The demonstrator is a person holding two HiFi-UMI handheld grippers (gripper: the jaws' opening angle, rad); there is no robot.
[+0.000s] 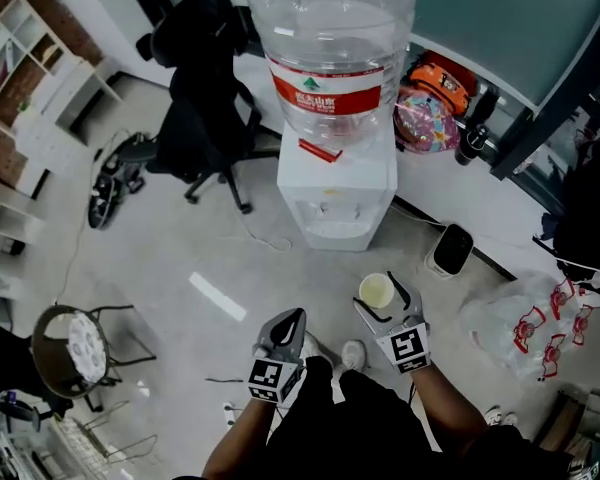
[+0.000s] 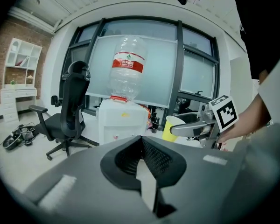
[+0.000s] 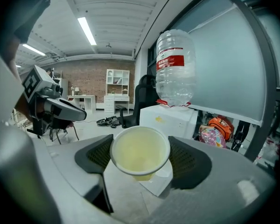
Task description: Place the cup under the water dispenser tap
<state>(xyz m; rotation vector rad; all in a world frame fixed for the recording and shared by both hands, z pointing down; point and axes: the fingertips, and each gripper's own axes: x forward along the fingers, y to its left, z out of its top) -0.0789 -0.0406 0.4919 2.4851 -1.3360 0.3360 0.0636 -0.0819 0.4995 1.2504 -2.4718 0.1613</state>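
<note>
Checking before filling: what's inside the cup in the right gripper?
Nothing visible: the cup, clamped in the right gripper, shows only its bare yellowish inside and looks empty. Its outer base is hidden.

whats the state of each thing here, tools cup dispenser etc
water dispenser: upright, nothing in its recess
bottle: upside down on the water dispenser
right tool: shut on the cup
cup: upright, short of the water dispenser
left tool: shut, empty
office chair: upright, unoccupied
</note>
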